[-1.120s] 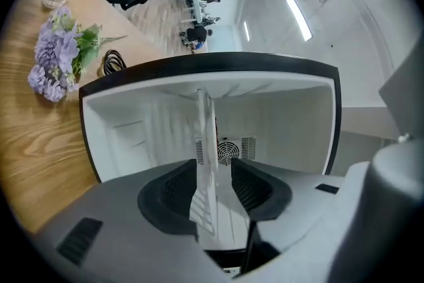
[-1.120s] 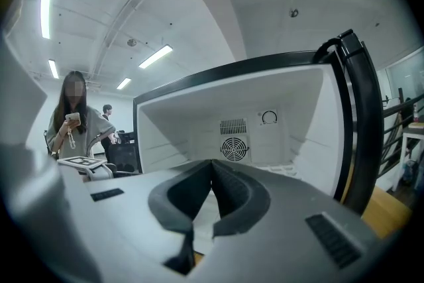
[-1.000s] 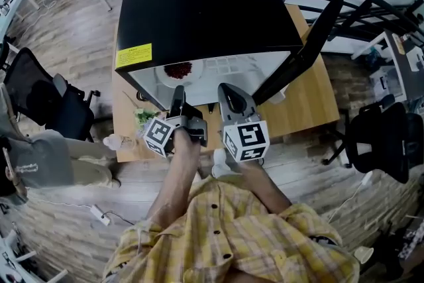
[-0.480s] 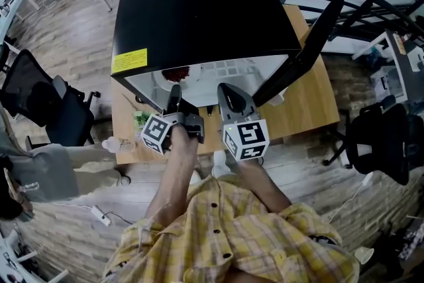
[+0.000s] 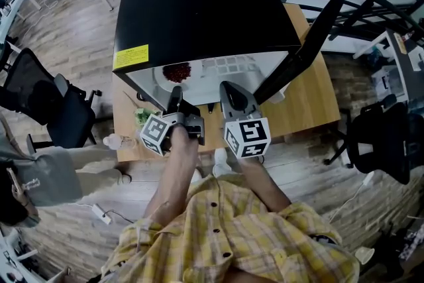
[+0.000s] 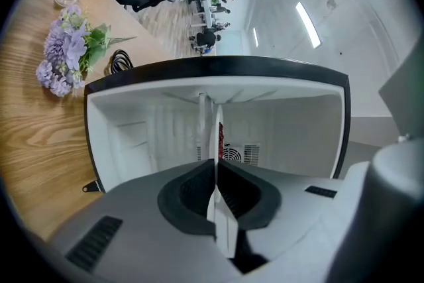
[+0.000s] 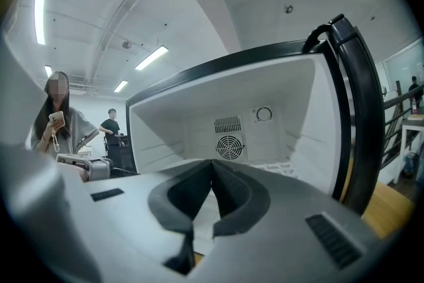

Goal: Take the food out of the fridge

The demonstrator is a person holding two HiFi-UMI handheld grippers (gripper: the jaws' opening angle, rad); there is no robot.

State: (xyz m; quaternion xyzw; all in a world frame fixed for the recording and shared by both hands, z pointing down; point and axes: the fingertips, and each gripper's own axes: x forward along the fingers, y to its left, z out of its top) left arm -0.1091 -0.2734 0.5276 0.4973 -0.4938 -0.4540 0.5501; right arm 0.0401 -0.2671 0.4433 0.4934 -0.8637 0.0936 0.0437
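Fridge: the black fridge [image 5: 199, 10] stands on a wooden table [image 5: 311, 106] with its door [image 5: 311, 36] swung open on your right.
Food: a dark red heap of food [image 5: 177, 71] lies on a white plate [image 5: 162, 78], on the left of the fridge's interior, just inside the opening.
Left gripper: the left gripper [image 6: 215, 159] has just been closing and now pinches the near rim of the plate, which shows edge-on between the pads.
Right gripper: the right gripper [image 7: 212, 162] is level with the opening, its jaws pressed together on nothing, apart from the plate.
Handling: expect the plate to be stiff, smooth and probably breakable. Held at one edge only, it will likely want to droop at the far side.
Load: the food looks loose and light, so a tilt could spill it. Keep the plate level as you draw it out.
Hold: the bare near rim is the sound place to pinch. The right gripper could steady another bare stretch of rim.
Writing: the yellow label [image 5: 132, 56] on the fridge top carries print too small to read.
Markings: no brand can be made out. The dial [image 7: 264, 114] on the back wall shows no legible figures.
Surroundings: purple flowers [image 6: 66, 50] lie on the table beside the fridge.
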